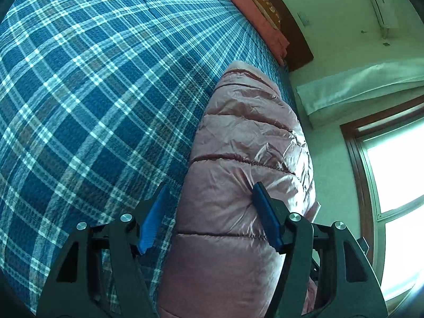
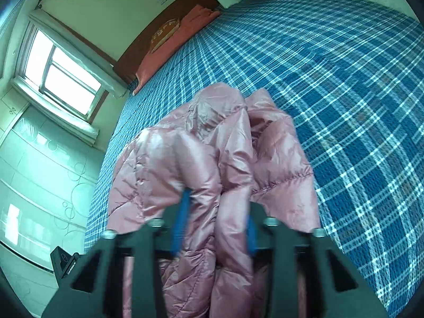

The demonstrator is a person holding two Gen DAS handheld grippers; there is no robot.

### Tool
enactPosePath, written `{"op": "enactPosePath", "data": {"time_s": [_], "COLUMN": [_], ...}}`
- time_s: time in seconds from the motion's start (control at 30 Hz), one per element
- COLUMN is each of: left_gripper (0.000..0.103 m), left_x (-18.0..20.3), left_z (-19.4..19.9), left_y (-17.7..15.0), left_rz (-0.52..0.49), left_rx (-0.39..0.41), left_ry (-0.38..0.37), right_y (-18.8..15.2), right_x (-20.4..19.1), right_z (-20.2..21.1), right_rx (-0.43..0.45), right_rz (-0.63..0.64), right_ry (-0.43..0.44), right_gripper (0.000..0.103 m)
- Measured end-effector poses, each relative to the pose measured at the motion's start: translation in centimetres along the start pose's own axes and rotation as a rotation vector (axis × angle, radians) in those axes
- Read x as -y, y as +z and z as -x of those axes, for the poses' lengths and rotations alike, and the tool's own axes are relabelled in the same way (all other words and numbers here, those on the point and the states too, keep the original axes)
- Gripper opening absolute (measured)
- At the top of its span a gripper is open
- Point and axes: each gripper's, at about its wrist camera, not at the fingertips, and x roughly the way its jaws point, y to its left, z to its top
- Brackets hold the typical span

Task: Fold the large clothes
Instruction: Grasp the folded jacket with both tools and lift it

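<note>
A shiny pink quilted puffer jacket [image 1: 238, 143] lies along the edge of a bed with a blue plaid cover [image 1: 92, 79]. My left gripper [image 1: 210, 189] hangs over it with its jaws wide. One blue pad [image 1: 266, 220] rests against the jacket's padding. The other blue pad sits off the jacket, above the plaid. In the right wrist view the jacket [image 2: 212, 148] is bunched in puffy folds. My right gripper [image 2: 218, 208] is shut on a thick fold of it, with pink fabric filling the gap between the pads.
An orange-pink pillow [image 2: 172, 42] lies against a dark wooden headboard [image 1: 288, 26] at the head of the bed. A bright window [image 2: 63, 74] and a pale wardrobe [image 2: 45, 175] stand beside the bed. White curtain fabric [image 1: 357, 84] hangs near the window.
</note>
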Motion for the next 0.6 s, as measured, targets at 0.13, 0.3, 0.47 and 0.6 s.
{"op": "enactPosePath", "data": {"time_s": [0.13,0.3,0.47,0.6], "left_gripper": [0.064,0.068,0.069,0.069], "left_x": [1.1,2.6,2.2,1.3], "left_z": [-0.4,-0.7,-0.1,0.5], "left_y": [-0.6,-2.3,-3.5,-4.1], "left_rz": [-0.005,-0.085,-0.098,-0.076], "left_rx": [-0.027,-0.029,-0.015,-0.020], "left_ry": [-0.022,-0.038,-0.056,-0.064], "right_y": [0.1,-0.4,-0.5,-1.4], "right_x": [3.0,6.7,6.9,6.3], "right_z": [0.6,-0.1,0.8,3.5], "right_rx": [0.017,0.003,-0.018,-0.012], "right_rz": [-0.026,-0.090,-0.106,-0.107], "right_ry": [-0.046,-0.038,0.010,0.017], "right_gripper": [0.015,0.013,0.014,0.030]}}
